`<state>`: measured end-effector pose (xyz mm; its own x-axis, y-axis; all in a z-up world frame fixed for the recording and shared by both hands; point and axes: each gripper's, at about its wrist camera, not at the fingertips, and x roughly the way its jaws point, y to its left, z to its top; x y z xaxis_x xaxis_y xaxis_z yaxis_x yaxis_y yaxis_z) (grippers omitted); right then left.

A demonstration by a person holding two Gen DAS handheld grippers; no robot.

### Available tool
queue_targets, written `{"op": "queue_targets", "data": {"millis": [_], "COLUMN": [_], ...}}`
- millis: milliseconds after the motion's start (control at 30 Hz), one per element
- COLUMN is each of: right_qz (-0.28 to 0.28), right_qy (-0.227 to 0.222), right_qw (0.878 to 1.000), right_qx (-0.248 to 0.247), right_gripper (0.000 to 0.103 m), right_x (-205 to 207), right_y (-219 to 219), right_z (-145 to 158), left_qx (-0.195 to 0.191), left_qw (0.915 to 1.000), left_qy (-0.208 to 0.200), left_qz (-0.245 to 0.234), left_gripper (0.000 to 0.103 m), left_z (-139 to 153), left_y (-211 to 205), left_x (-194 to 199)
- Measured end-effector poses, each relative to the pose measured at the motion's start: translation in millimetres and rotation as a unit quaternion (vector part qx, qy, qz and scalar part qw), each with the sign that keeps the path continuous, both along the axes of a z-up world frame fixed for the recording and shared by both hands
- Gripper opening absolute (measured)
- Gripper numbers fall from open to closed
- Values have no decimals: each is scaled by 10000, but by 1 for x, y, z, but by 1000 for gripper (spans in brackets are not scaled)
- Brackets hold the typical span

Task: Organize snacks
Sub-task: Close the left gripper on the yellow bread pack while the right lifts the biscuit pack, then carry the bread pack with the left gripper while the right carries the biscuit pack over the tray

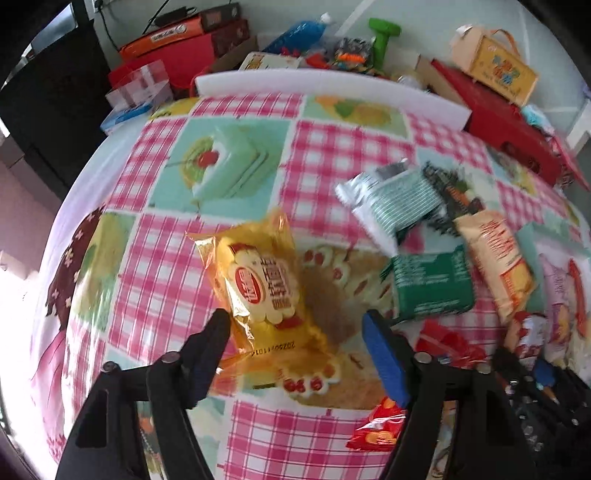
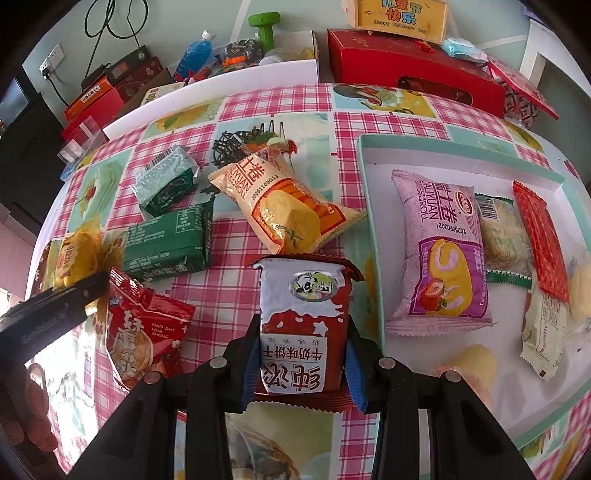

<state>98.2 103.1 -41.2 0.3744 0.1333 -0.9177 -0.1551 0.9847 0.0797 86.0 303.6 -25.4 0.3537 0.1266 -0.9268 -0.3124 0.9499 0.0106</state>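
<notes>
In the left wrist view my left gripper [image 1: 299, 347] is open just above the checked tablecloth, its jaws on either side of the near end of a yellow snack packet [image 1: 266, 291] that lies flat. A green packet [image 1: 432, 284] and a cream-and-orange roll packet [image 1: 495, 258] lie to its right. In the right wrist view my right gripper [image 2: 303, 369] is shut on a red-and-white biscuit packet [image 2: 303, 321], held upright just left of the teal-rimmed tray [image 2: 369, 221]. The tray holds a purple roll packet [image 2: 443, 251], a cracker packet [image 2: 498, 229] and a red packet [image 2: 541, 240].
Loose on the cloth are an orange roll packet [image 2: 284, 206], a green packet [image 2: 166, 243], a silver-green packet [image 2: 166, 181] and a red packet [image 2: 144, 332]. A white foam strip [image 1: 325, 85] edges the back. Behind it stand a red box [image 2: 413, 66], a blue bottle [image 2: 194, 51] and a green dumbbell [image 2: 264, 26].
</notes>
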Motion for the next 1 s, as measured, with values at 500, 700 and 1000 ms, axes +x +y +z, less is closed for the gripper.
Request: {"op": "queue_targets", "data": {"millis": [500,700,1000], "right_qz": [4,16,-144], "right_qy": [-146,-310,-543], "right_qw": [9999,9994,9980], "right_qx": [29,123,290], "right_gripper": [42,42,42], "right_x": [-5,-11,-15], "right_y": [-2,-5,-21], "right_z": [16,31,55], "left_qx": [-90,-148,-163], "left_qw": [9990,9969,9917], "left_qy": [-325,-715,-1246], "left_qz": [296,307,265], "left_gripper": [40,40,40], "left_z": [19,45,85], "left_y": [5,4,-8], "left_x": [-13,-16,-22]}}
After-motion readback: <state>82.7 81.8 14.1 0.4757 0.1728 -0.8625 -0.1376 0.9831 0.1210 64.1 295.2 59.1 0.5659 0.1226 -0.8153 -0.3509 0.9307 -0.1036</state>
